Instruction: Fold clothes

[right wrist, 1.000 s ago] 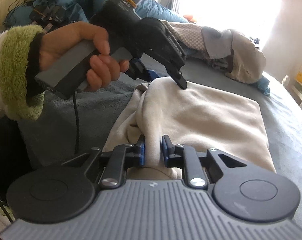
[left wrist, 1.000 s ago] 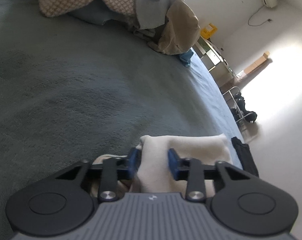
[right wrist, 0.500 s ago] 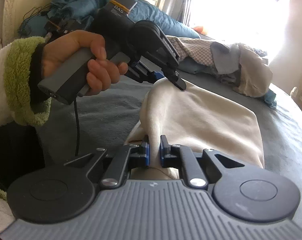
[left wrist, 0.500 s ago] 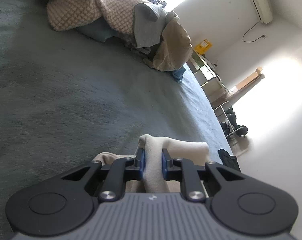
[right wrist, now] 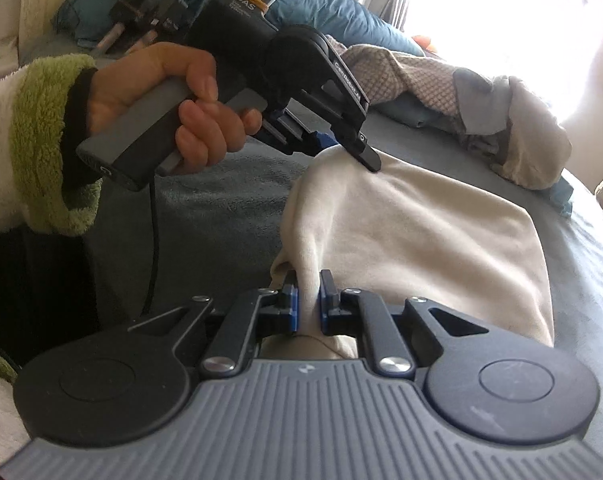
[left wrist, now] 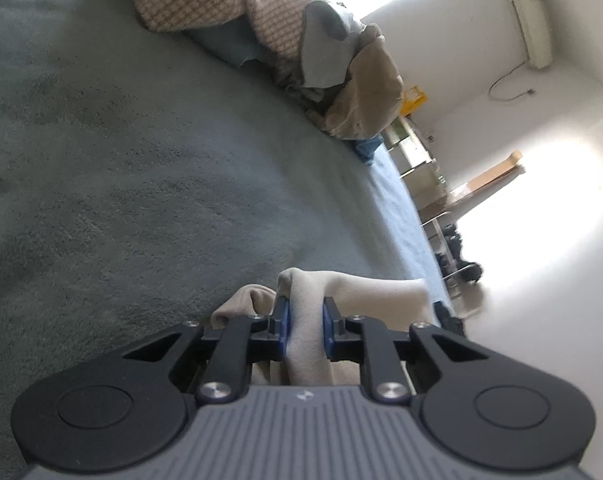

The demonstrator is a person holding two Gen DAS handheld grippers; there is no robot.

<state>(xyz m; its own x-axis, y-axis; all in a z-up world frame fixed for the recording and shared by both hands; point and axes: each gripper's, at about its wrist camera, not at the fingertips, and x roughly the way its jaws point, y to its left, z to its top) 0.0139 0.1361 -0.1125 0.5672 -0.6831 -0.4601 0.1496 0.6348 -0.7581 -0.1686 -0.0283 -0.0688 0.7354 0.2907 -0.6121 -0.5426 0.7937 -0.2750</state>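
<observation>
Right hand-held gripper (right wrist: 309,300): blue pads pinched on a bunched fold of one cream garment (right wrist: 421,232). Left hand-held gripper (left wrist: 304,320), gripped by a hand (right wrist: 173,108) in a green-cuffed fleece sleeve (right wrist: 41,148), clamps the same garment at a second raised edge. Two grippers, one garment, its far part lying on the grey-blue bed (left wrist: 121,168). One heap of unfolded clothes (left wrist: 285,36) sits well apart on the far side of the bed

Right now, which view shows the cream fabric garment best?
The right wrist view: the cream fabric garment spreads across the grey bed cover. The left wrist view shows only a bunched fold between its fingers.
</observation>
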